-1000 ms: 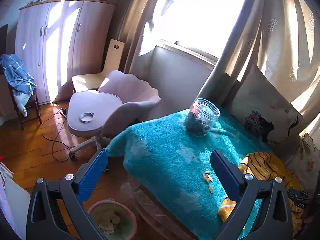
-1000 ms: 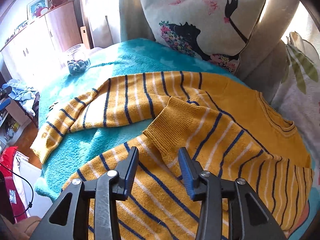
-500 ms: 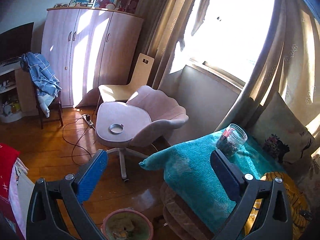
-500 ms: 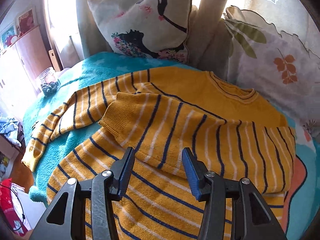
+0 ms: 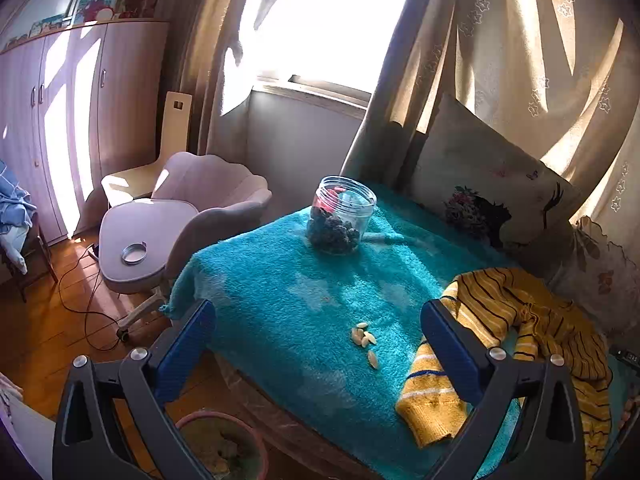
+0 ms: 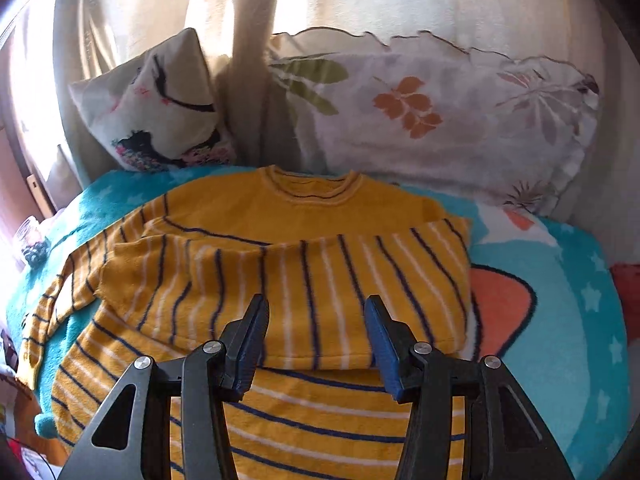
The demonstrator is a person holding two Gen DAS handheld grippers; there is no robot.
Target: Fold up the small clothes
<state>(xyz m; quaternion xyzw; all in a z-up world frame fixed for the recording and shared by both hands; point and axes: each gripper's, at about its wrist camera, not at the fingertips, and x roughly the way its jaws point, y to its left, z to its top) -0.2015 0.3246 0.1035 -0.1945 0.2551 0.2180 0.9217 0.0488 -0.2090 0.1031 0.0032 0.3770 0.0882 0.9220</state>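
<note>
A yellow sweater with navy and white stripes (image 6: 320,248) lies flat on the turquoise blanket (image 6: 568,320), collar toward the pillows, its right sleeve folded across the chest. My right gripper (image 6: 316,312) is open and empty, just above the folded sleeve's lower edge. In the left wrist view the sweater's other sleeve (image 5: 496,320) lies stretched out at the right, its cuff by the blanket's near edge. My left gripper (image 5: 316,320) is open wide and empty, above the blanket (image 5: 280,300) to the left of that sleeve.
A glass jar (image 5: 340,216) with dark contents stands at the blanket's far end. Several pale seeds (image 5: 364,338) lie mid-blanket. Two pillows (image 6: 440,120) lean against the curtain. A pink chair (image 5: 176,216) and a bin (image 5: 224,444) stand on the wooden floor to the left.
The left gripper swung away toward the room, then back over the blanket near the loose sleeve. The right gripper turned right and now faces the collar squarely. Both stayed open.
</note>
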